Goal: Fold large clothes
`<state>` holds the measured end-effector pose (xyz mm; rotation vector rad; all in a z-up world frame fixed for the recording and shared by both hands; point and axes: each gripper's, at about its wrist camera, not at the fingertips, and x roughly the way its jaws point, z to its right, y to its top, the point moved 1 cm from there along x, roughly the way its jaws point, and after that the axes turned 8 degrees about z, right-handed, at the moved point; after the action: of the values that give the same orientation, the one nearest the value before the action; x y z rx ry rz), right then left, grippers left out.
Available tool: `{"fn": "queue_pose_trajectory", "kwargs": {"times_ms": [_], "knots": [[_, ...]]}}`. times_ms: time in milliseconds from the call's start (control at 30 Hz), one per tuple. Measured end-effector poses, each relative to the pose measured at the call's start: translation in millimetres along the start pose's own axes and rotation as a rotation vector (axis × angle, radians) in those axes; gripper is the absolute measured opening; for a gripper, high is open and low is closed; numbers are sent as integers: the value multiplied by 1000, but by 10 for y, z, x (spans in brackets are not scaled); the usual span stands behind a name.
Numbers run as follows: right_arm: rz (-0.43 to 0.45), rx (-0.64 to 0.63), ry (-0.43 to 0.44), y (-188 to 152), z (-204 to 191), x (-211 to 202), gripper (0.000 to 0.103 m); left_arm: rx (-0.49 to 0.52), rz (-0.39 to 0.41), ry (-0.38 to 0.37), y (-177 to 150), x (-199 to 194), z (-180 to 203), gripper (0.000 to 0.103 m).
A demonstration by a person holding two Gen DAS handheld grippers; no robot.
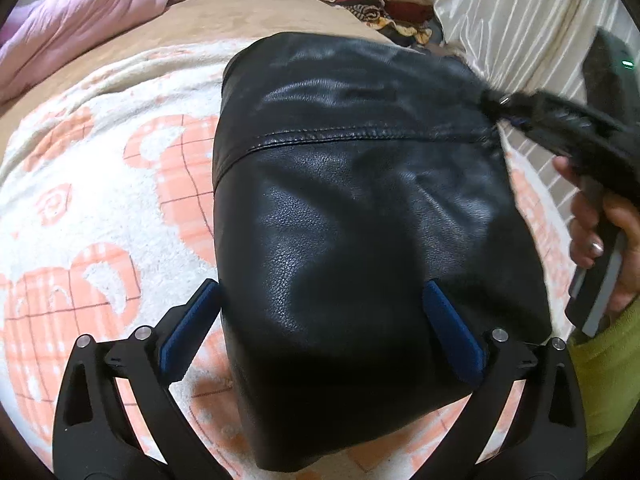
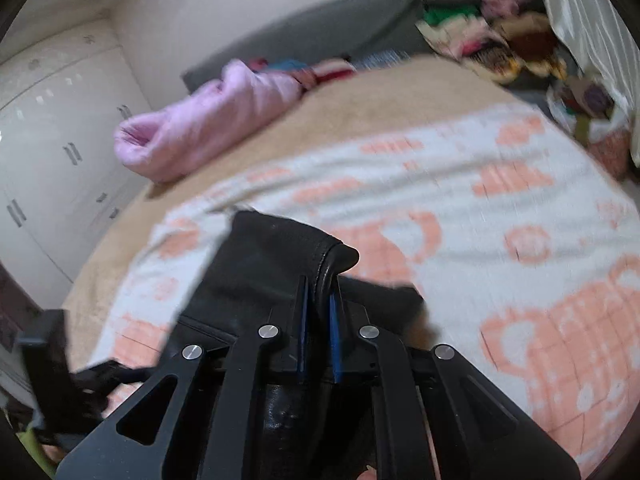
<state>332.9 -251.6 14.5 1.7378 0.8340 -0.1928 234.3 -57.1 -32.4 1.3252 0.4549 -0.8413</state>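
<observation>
two hand-held grippers, both matte black, built from flat angular arms with long slotted cut-outs. left gripper (image 1: 322,304): two broad outer arms, two slimmer inner links, four round silver pins at the joints, dark blue pads (image 1: 454,332) lining the inner faces of the fingers. right gripper (image 2: 318,300): same black frame, same four silver pins in a shallow arc, thin bright blue pads (image 2: 334,338) on narrow black fingers. seen from the left wrist view, a grey and black handle block with a small green light glowing on a dark body above it. right hand (image 1: 608,236) with a pale polished nail, and a yellow-green fleece sleeve (image 1: 604,368) at the wrist.
</observation>
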Motion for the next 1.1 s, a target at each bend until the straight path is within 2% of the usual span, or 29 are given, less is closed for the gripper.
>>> {"fn": "queue_pose_trajectory", "kwargs": {"times_ms": [233,400,467,533,600,667,767,833,1000,1100], "knots": [[-49,57,-58,-313,267,255,14,50,7,21,-8,24,112,94],[-82,0,-136,-388,307,394,19,62,22,28,-10,21,145,94],[-82,19,-137,-412,331,407,22,72,24,37,-26,3,176,94],[-68,38,-116,-395,337,342,24,65,15,40,-42,5,173,94],[-60,63,-95,-359,335,216,31,60,9,39,-54,10,156,94],[-49,70,-92,-327,294,82,46,50,10,36,-56,1,130,94],[-20,59,-56,-340,153,-187,48,32,8,26,-52,-9,95,94],[-1,28,-18,-399,2,-382,56,27,7,21,-56,-22,89,94],[24,-44,25,-623,-328,-739,57,30,10,21,-89,-62,102,94],[12,-69,38,-764,-450,-840,56,28,10,15,-114,-109,107,94]]}}
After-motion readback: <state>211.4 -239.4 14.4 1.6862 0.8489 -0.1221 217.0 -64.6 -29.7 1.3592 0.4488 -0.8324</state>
